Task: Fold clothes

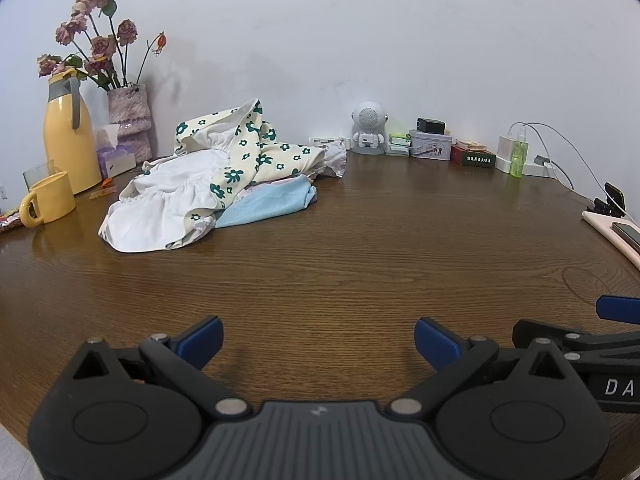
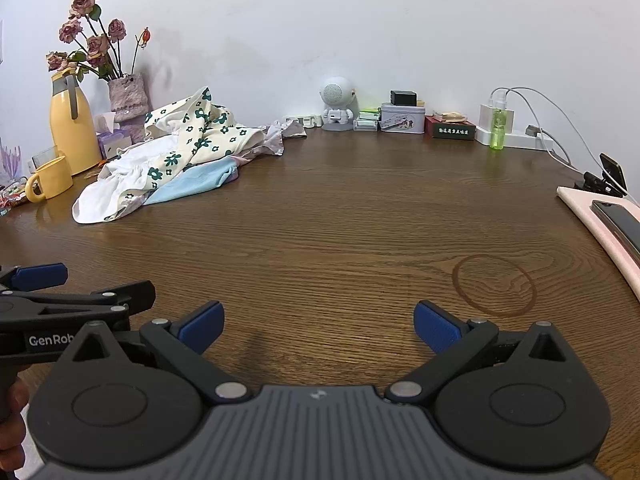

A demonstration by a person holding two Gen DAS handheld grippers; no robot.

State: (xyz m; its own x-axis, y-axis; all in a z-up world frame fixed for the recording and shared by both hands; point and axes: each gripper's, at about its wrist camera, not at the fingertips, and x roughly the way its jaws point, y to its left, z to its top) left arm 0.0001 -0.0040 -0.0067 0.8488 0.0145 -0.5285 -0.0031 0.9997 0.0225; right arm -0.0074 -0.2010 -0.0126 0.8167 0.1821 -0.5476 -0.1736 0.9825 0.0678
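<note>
Crumpled floral cotton heap (image 1: 224, 184) on grained wooden table (image 1: 340, 248)

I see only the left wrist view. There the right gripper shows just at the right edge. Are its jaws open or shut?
Observer: Open. In the right wrist view the right gripper has its jaws wide apart, with nothing between them.
Operator: What lies on the table ahead of it?
Observer: A whole ring stain on the bare table, ahead of it and to its right. Your view cuts this stain off.
Operator: Is anything of the person seen there?
Observer: Yes. A hand shows at the lower left edge, under the left gripper.
</note>
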